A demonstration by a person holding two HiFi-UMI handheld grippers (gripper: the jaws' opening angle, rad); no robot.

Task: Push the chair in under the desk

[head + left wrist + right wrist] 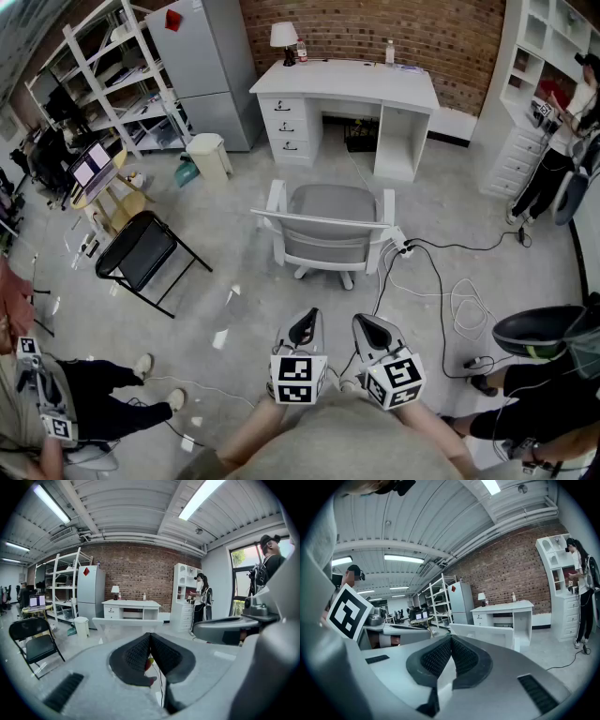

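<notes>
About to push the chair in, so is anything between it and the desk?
The floor between the chair and the desk looks mostly bare, but a dark object sits in the kneehole under the desk, and cables lie right beside the chair's base.

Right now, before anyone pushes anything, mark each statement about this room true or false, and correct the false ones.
1. The grey chair stands out on the floor, apart from the white desk. True.
2. The left hand-held gripper and the right hand-held gripper have their jaws wide apart. False: both are shut, with nothing between the jaws.
3. A lamp stands on the white desk. True.
4. In the head view, the black folding chair is to the right of the grey chair. False: it is to its left.
5. One hand-held gripper touches the grey chair. False: both are short of it, touching nothing.
</notes>
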